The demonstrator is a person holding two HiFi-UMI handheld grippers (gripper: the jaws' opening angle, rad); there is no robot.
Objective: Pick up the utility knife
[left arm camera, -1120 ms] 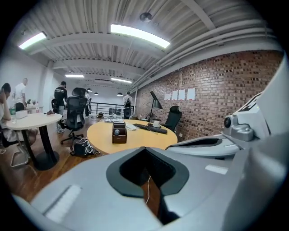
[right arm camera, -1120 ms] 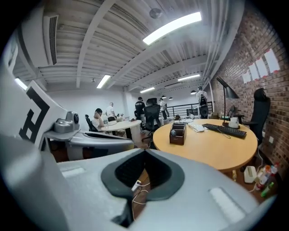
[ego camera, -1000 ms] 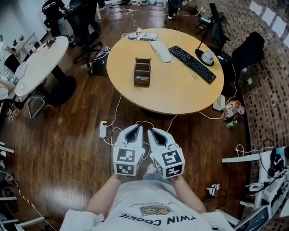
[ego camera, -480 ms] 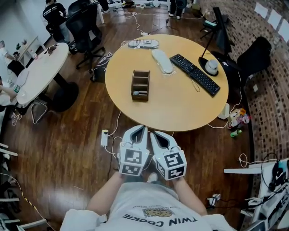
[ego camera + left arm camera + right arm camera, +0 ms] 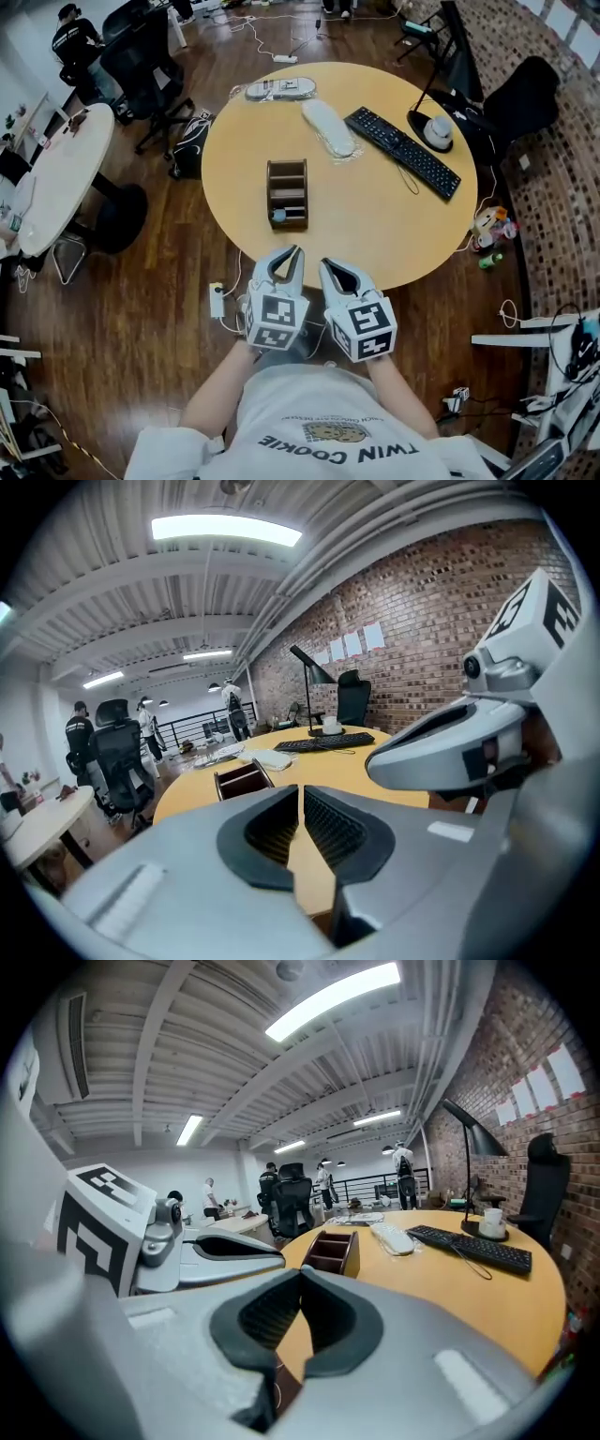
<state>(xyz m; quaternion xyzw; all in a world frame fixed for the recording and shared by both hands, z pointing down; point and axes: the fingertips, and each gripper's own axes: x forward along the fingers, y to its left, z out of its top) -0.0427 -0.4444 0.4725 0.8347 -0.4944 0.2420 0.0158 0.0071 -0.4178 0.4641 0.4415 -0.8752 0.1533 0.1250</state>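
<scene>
The utility knife (image 5: 278, 215), seemingly upright in the wooden organiser's (image 5: 287, 180) nearest compartment on the table (image 5: 375, 220), stands just ahead of the nearer left gripper (image 5: 296, 250), whose empty fingers have just opened a crack, while the right gripper's (image 5: 326, 263) fingers meet.

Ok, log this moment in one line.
left gripper: fingers just opening, nothing between; right gripper: shut, empty; both at table near edge
</scene>
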